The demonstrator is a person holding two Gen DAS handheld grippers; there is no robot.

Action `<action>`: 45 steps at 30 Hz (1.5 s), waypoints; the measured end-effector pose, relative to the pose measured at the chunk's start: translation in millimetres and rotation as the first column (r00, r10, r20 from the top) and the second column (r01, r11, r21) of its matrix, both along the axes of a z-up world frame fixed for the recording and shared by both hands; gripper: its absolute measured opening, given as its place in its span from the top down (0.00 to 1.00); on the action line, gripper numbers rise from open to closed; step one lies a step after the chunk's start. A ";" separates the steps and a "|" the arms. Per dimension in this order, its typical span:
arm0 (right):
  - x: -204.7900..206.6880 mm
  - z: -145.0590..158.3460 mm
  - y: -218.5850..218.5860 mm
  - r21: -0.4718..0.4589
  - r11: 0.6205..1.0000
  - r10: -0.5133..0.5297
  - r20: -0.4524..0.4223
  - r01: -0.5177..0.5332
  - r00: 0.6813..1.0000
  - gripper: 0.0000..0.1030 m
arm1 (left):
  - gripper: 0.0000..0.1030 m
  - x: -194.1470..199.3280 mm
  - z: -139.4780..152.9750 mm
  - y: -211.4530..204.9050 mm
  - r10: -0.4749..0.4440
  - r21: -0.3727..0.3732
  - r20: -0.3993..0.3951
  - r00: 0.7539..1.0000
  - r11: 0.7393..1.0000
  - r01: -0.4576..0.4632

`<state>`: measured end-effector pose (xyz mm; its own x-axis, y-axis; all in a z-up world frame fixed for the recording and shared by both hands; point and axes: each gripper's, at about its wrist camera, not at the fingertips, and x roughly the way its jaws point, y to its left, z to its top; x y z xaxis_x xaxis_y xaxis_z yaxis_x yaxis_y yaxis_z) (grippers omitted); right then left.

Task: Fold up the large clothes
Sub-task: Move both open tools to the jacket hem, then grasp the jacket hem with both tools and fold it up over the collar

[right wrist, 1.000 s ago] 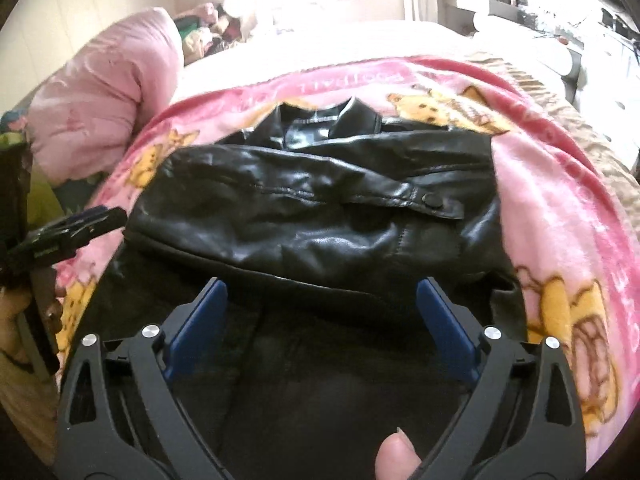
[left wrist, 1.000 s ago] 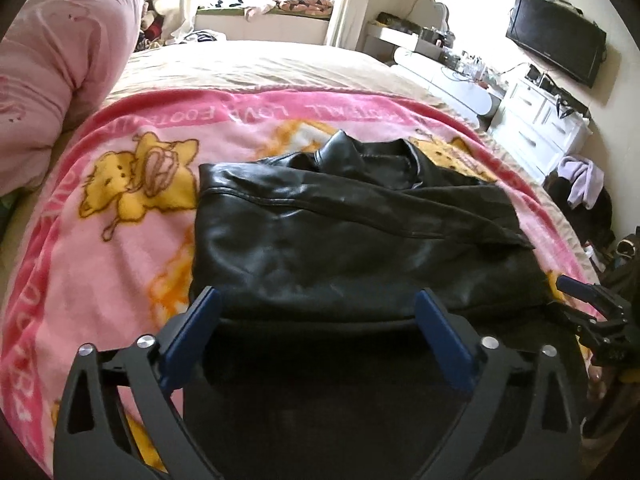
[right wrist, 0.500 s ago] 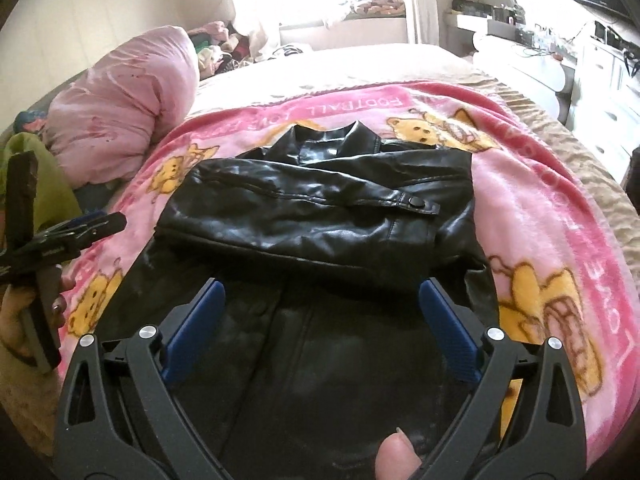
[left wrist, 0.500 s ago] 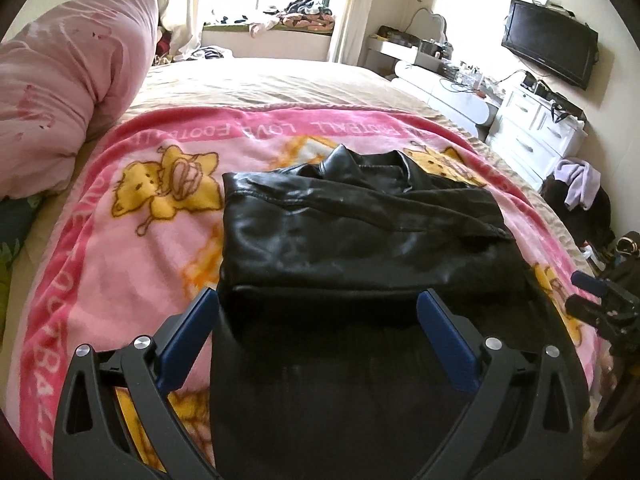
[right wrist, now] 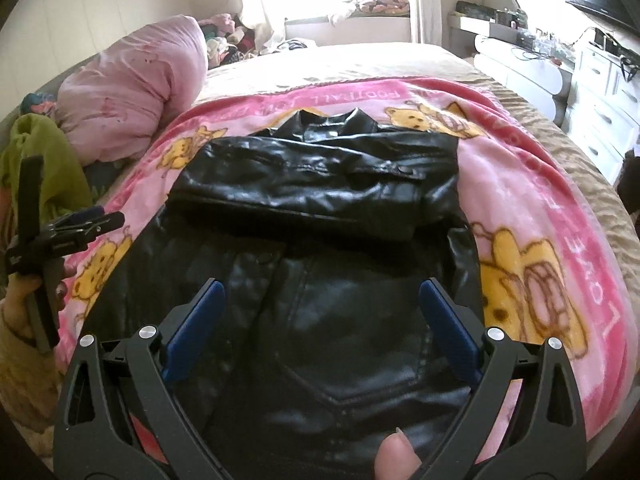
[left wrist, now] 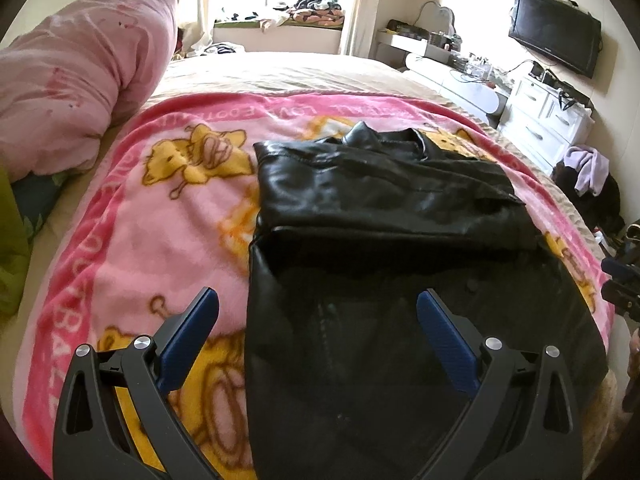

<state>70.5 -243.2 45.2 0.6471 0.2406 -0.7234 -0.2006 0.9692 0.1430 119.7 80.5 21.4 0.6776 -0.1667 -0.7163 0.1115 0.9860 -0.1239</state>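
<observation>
Across the left wrist view, the black leather jacket (left wrist: 384, 240) lies on the pink cartoon blanket (left wrist: 160, 240), running from centre frame down to 6 o'clock. The left gripper (left wrist: 318, 320) has pulled back and up over the last second, so more blanket shows at 9 o'clock; its blue-padded jaws are spread wide, holding nothing. I take this as a release after the sleeves were laid across the chest, with the bottom-up fold still to do. A puffy pink duvet (left wrist: 80, 72) bulges at 10 o'clock.

From the right wrist view, the right gripper (right wrist: 320, 316) is likewise spread and empty, drawn back above the hem. Both sleeves (right wrist: 312, 184) form a glossy, creased band across the jacket below the collar (right wrist: 332, 120) at 12 o'clock. The leather looks stiff and slick, the blanket fleecy. At 9 o'clock the other gripper is seen side-on.
</observation>
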 end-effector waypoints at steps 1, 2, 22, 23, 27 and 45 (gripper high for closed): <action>-2.5 -0.7 -0.8 0.001 1.000 -0.001 -0.001 0.001 1.000 0.11 | 0.04 -2.5 -2.4 1.0 -0.003 -0.008 -0.006 1.000 1.000 0.003; -6.3 -1.9 -2.5 0.002 1.000 -0.002 -0.004 0.002 1.000 0.11 | 0.04 -4.3 -4.3 1.8 -0.005 -0.012 -0.012 1.000 1.000 0.005; -45.9 -32.8 -36.0 -0.032 0.999 -0.042 -0.115 0.039 0.992 0.11 | 0.04 -54.7 -55.0 41.1 0.033 -0.070 -0.152 0.988 0.997 -0.044; -47.9 -34.8 -38.5 -0.032 0.999 -0.044 -0.123 0.041 0.991 0.11 | 0.04 -57.6 -57.7 43.1 0.030 -0.089 -0.162 0.986 0.995 -0.045; -55.2 -41.7 -49.4 -0.037 0.998 -0.060 -0.151 0.055 0.987 0.11 | 0.04 -67.7 -65.1 45.4 0.019 -0.113 -0.176 0.984 0.993 -0.039; -74.3 -84.7 -91.4 0.089 0.995 -0.005 -0.296 0.033 0.955 0.35 | 0.36 -100.7 -90.0 51.4 0.016 -0.303 -0.232 0.973 0.949 -0.088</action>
